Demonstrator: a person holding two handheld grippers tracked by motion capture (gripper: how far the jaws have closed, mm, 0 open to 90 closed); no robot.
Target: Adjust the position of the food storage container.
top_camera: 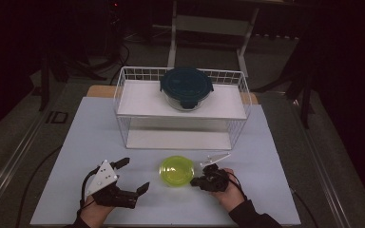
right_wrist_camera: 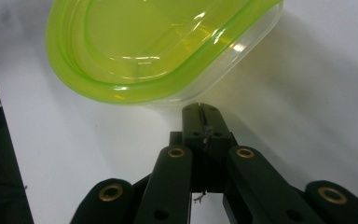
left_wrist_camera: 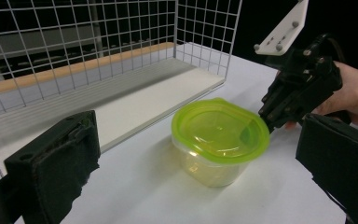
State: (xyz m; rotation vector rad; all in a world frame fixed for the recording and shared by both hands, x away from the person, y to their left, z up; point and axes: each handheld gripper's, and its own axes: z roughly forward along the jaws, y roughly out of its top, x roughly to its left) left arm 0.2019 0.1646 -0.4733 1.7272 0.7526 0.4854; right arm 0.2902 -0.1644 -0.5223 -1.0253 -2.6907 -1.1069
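Green-lidded container (top_camera: 176, 171) stands upright on the surface (top_camera: 123, 137), lid seated, at 6 o'clock of the wire rack (top_camera: 123, 102). Right hand-held gripper (top_camera: 196, 181) sits at its 3 o'clock, jaws fully closed, empty, tips just beside the rim. Left hand-held gripper (top_camera: 134, 175) rests at 9 o'clock, jaws spread wide, holding nothing. A dark-lidded glass container (top_camera: 186, 88) occupies the rack's upper shelf.

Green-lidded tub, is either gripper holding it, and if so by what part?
Nothing is held. The right gripper is shut with its tips next to the green-lidded tub, below the lid's rim, with nothing between the jaws. The left gripper is open, off to the side.
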